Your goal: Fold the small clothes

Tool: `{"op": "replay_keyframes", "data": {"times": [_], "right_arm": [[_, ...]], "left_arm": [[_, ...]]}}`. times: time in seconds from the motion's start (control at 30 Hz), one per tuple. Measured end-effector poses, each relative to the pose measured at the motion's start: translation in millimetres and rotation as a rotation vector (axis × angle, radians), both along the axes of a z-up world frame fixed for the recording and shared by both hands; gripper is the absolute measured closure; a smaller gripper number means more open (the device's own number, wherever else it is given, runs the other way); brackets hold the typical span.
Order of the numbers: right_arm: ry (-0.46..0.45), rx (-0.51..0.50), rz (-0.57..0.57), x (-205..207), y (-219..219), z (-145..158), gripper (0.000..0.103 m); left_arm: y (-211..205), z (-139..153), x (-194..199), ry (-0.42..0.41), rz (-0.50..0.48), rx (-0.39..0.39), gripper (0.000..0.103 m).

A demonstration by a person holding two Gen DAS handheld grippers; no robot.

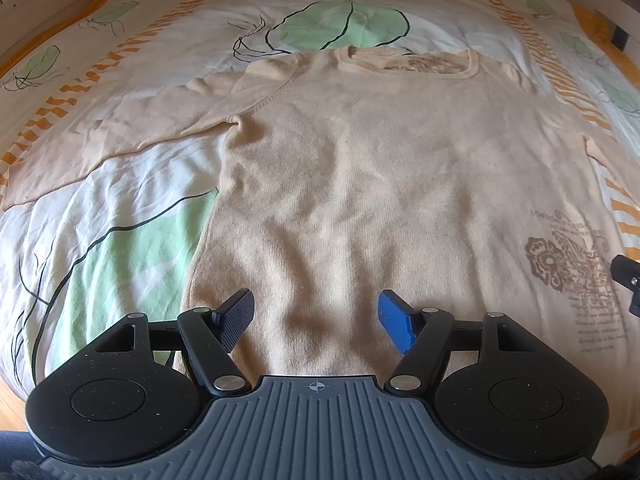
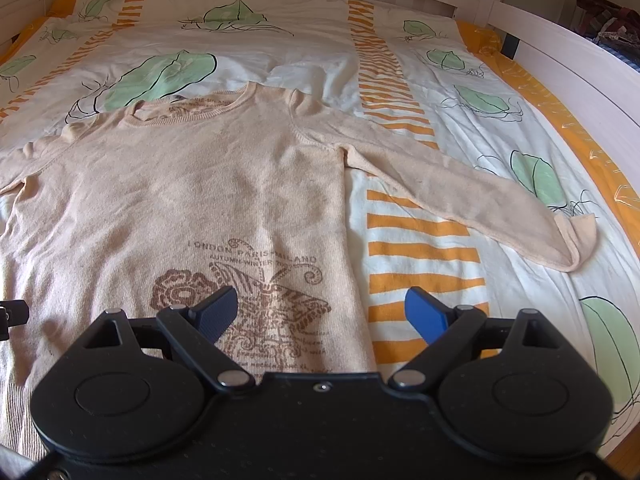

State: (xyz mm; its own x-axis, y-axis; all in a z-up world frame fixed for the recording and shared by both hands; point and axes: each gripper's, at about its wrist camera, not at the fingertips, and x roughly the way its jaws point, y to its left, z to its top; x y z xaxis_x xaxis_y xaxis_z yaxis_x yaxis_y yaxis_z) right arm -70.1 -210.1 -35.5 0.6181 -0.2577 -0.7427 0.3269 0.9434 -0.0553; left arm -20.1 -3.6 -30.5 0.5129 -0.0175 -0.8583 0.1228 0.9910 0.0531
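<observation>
Beige knit, a sweater [image 1: 360, 168], is spread flat on the bed [image 2: 400, 60], neck away, sleeves laid out to both sides. At its left hem the left tongs [image 1: 316, 316] are held wide, with nothing gripped. Over the brown print [image 2: 248, 300] at the right edge, the right tongs [image 2: 322, 312] are held wider, also empty.
</observation>
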Motion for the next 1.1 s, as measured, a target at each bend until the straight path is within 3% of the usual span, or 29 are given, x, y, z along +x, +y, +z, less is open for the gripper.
{"op": "replay_keyframes", "data": {"times": [0.47,0.6,0.7,0.8,0.87,1.03,1.1], "right_arm": [[-0.016,0.028,-0.027,-2,-9,1,0.012],[-0.035,0.045,-0.071,-3,-29,8,0.016],[-0.055,0.06,-0.127,-1,-57,17,0.018],[-0.071,0.054,-0.196,5,-99,28,0.033],[-0.08,0.048,-0.255,8,-132,34,0.042],[-0.075,0.072,-0.402,11,-218,34,0.051],[-0.044,0.102,-0.453,13,-248,25,0.053]], "left_arm": [[1,7,-1,-0.046,0.004,-0.021,0.035],[-2,14,7,-0.043,-0.038,-0.036,0.035],[-12,25,17,-0.066,-0.102,-0.01,0.035],[-23,39,31,-0.118,-0.14,-0.003,0.035],[-30,44,47,-0.101,-0.16,-0.036,0.035],[-45,39,82,-0.037,-0.207,-0.133,0.035],[-48,35,92,-0.026,-0.182,-0.163,0.035]]}}
